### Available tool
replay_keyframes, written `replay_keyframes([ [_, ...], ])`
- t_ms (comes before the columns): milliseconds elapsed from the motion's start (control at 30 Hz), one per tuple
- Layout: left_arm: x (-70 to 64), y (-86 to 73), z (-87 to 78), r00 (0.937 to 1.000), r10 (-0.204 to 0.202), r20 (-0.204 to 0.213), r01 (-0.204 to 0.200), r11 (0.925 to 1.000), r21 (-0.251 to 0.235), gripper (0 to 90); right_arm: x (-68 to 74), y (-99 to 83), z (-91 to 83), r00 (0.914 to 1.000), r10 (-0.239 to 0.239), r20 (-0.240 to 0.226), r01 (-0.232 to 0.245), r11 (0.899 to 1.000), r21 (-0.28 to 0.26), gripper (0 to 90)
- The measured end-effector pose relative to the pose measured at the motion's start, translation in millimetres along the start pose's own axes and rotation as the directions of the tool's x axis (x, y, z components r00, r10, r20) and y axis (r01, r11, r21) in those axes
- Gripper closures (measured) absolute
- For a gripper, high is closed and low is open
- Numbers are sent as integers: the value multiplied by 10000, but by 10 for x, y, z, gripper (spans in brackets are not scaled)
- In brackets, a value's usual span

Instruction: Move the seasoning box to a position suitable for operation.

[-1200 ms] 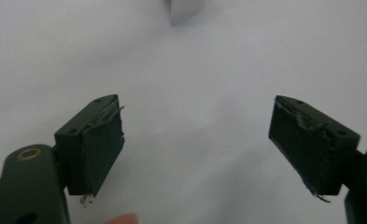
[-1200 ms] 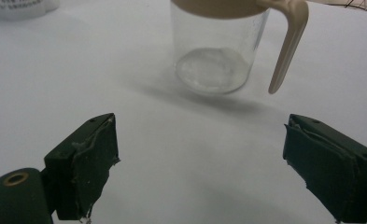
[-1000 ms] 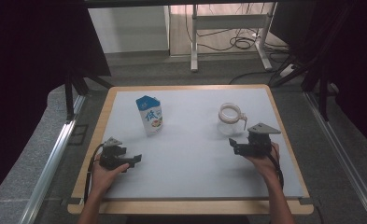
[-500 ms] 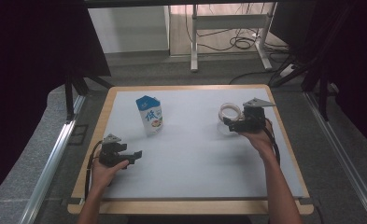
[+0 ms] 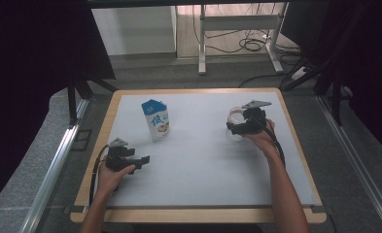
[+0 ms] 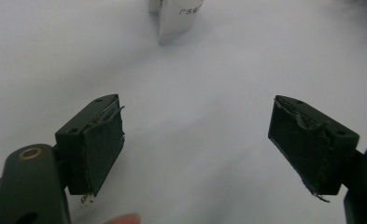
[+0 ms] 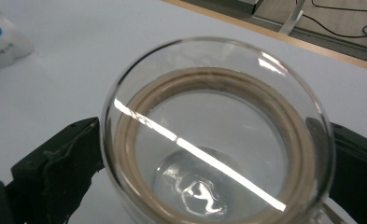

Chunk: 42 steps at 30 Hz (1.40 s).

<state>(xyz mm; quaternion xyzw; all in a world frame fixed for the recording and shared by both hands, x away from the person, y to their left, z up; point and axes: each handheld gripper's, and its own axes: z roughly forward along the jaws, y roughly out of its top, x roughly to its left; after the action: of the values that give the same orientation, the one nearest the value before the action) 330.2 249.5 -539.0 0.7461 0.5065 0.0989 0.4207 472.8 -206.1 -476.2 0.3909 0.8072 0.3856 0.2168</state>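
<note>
We find the glass jar (image 7: 217, 135) on the table's (image 5: 203, 179) right side, between the spread jaws of the right tool (image 5: 240, 127). Glass is rigid, slick and breakable: we grip its wall below the rim, gently. The left tool (image 6: 197, 154) stands wide, empty.

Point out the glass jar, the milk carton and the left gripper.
glass jar (image 7: 218, 140): right gripper view, on its clear inside wall.
milk carton (image 5: 155, 121): high view, on its printed front face.
left gripper (image 5: 141, 159): high view, midway between its open jaws.
</note>
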Motion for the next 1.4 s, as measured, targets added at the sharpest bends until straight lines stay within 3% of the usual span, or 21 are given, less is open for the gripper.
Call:
replay_keyframes([
  [133,7,-19,13,10000,0,14,0,10000,79,179,-44,-39,33,10000,-78,40,78,10000,21,60],
  [767,-20,-30,56,9998,83,168,-86,9998,173,178,-49,-23,-22,9976,-686,-139,685,9976,-28,112],
  [1400,-14,-50,72,9998,68,164,-72,9998,204,176,-55,-7,-97,9977,-663,-112,661,9976,-206,116],
])
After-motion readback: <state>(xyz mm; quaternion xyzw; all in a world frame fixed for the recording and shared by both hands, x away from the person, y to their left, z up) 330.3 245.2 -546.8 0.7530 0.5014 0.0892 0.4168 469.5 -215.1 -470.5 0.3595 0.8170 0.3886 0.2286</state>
